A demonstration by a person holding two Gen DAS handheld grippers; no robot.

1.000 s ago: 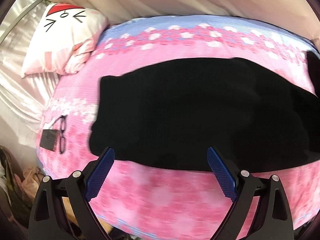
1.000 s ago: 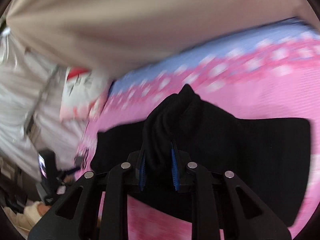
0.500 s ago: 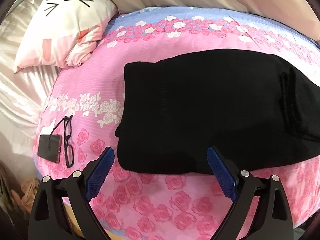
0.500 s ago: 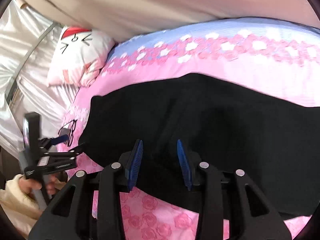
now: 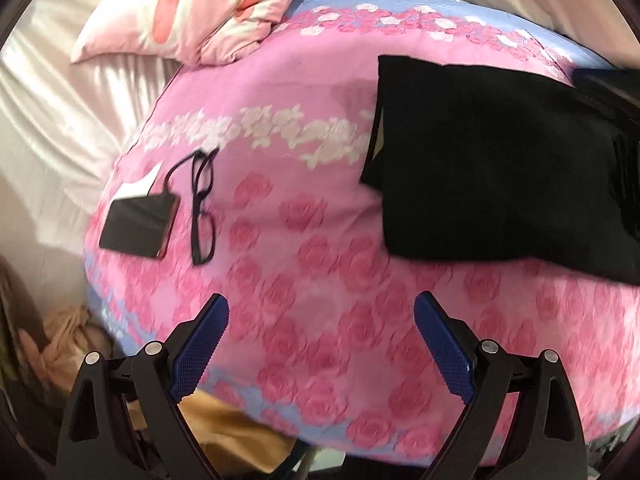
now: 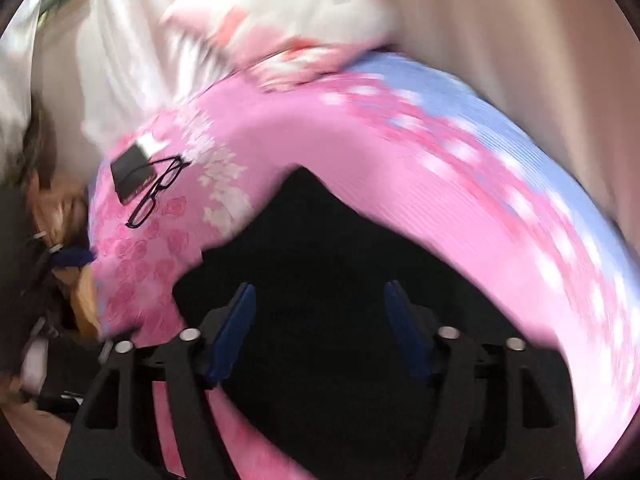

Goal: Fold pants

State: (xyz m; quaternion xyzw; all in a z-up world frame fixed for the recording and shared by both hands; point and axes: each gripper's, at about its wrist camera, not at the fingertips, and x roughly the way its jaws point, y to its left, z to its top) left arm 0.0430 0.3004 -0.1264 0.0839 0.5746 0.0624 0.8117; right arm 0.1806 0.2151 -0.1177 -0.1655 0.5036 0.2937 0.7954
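The black pants [image 5: 492, 160] lie folded flat on the pink rose-print bed cover [image 5: 312, 248], at the right of the left wrist view. My left gripper [image 5: 320, 344] is open and empty, over the cover near the bed's front edge, left of the pants. In the blurred right wrist view the pants [image 6: 328, 248] fill the lower middle. My right gripper [image 6: 320, 320] is open just above them, holding nothing.
Black glasses [image 5: 202, 204] and a dark phone [image 5: 138, 226] lie on the cover's left corner; both also show in the right wrist view, glasses [image 6: 158, 192] and phone [image 6: 130, 176]. A white and pink pillow [image 5: 192, 12] sits at the back left. Clutter [image 5: 60, 344] lies beside the bed.
My right gripper let go of the bunched pants and opened wide; the fabric now lies flat. My left gripper swung left, away from the pants, staying open.
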